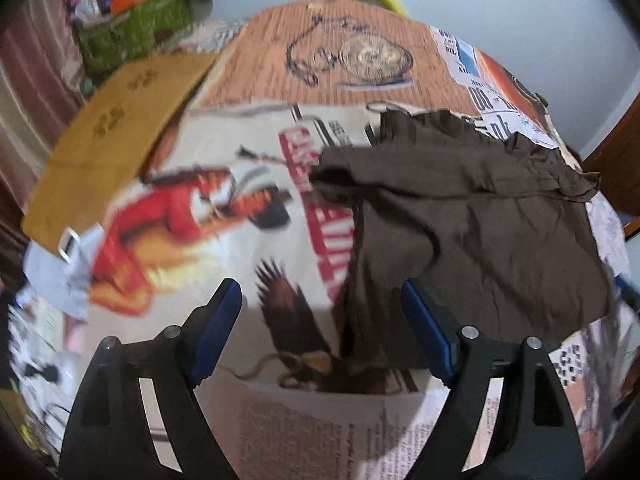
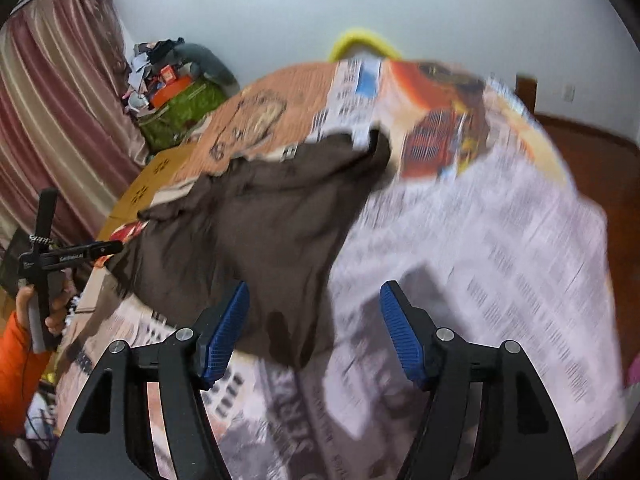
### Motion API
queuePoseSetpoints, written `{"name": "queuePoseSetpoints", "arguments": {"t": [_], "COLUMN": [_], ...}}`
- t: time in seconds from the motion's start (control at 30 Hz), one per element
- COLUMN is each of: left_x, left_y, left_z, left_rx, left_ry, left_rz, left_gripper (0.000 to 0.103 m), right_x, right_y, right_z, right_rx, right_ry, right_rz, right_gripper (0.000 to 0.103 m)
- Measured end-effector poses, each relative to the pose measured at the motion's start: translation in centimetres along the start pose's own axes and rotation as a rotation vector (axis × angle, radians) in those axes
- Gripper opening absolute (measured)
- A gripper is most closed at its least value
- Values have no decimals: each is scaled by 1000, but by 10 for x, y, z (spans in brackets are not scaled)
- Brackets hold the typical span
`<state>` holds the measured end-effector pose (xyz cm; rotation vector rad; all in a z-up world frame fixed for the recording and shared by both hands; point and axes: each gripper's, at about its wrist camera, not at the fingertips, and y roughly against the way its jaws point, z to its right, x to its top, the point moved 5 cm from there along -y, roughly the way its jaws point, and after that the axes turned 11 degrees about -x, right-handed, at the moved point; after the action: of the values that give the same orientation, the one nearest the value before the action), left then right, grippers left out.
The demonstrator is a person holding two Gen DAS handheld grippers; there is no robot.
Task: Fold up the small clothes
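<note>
A small dark brown garment point(image 1: 472, 224) lies loosely spread on a table covered with newspaper sheets point(image 1: 224, 248). My left gripper point(image 1: 322, 292) is open and empty, hovering just above the garment's near left edge. In the right wrist view the same brown garment point(image 2: 264, 224) lies left of centre. My right gripper point(image 2: 314, 296) is open and empty above the garment's near right corner. The left gripper point(image 2: 116, 246) shows at the far left of the right wrist view, held by a hand in an orange sleeve.
A brown cardboard sheet point(image 1: 108, 148) lies at the table's left side. A green bag with clutter point(image 2: 180, 112) stands by the pink curtain point(image 2: 52, 128). A yellow chair back point(image 2: 364, 42) rises behind the table. Wooden furniture point(image 1: 616, 168) stands to the right.
</note>
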<state>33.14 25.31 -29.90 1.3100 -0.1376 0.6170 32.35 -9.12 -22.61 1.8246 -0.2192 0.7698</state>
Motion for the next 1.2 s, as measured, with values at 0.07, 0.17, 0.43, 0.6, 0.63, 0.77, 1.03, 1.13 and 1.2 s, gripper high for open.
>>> {"name": "queuePoseSetpoints", "arguments": {"t": [0.07, 0.17, 0.43, 0.6, 0.63, 0.77, 1.03, 1.13, 1.2], "left_x": [-6, -10, -9, -21, -25, -42, -88, -96, -95], "left_y": [-7, -16, -15, 13, 20, 41, 60, 61, 63], "left_z": [2, 8, 30, 40, 42, 51, 54, 50, 50], "left_rx": [-22, -50, -81, -144, -164, -209, -180, -168, -146], "left_ry": [9, 4, -41, -42, -40, -36, -49, -41, -52], "left_rz": [-25, -60, -52, -9, -5, -11, -44, -60, -54], "left_gripper": [66, 44, 13, 10, 10, 7, 7, 7, 7], "right_x": [-9, -18, -16, -21, -22, -34, -59, -67, -69], "right_y": [-7, -21, -39, -12, -7, 10, 29, 29, 30], "right_z": [0, -1, -20, -18, -16, -3, 15, 22, 28], "right_rx": [24, 64, 78, 76, 74, 48, 8, -22, -47], "right_ry": [-42, -92, -53, -29, -32, -40, -57, -56, -58], "right_rz": [-24, -62, -92, -33, -29, -34, -55, -67, -67], "right_gripper": [64, 63, 12, 9, 9, 9, 9, 9, 9]}}
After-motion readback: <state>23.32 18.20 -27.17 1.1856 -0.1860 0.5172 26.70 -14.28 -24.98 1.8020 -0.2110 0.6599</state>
